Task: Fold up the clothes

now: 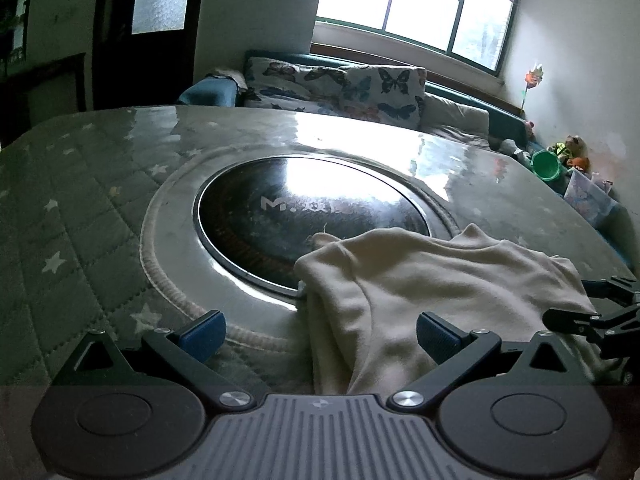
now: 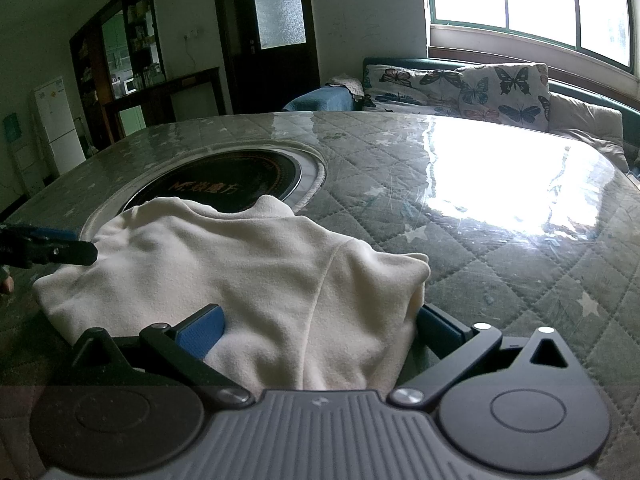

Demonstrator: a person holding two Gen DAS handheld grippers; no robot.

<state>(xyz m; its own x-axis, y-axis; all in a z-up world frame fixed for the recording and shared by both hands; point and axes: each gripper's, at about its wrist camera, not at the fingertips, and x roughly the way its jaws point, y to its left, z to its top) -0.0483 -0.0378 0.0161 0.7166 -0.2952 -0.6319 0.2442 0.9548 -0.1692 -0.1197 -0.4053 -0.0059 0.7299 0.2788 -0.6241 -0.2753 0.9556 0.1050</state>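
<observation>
One cream garment (image 2: 256, 276) lies bunched at the near edge of the desk (image 2: 500, 248), partly over the black round cooktop (image 1: 312, 216), whose print begins with "M". The left tool (image 1: 320, 338) and right tool (image 2: 320, 332) are both spread wide, gripping nothing; cloth lies between their fingers. The right side of the desk is free.

Cream garment (image 2: 248, 272), plain. Worktop (image 2: 460, 248) cover grey-green, quilted in diamonds with pale stars. Black round hob (image 1: 312, 216) with pale lettering at centre frame. Cushions (image 2: 460, 88), upper right, pale with butterfly print. Hand-held gripper (image 2: 320, 334) black with blue pads (image 2: 202, 334).
</observation>
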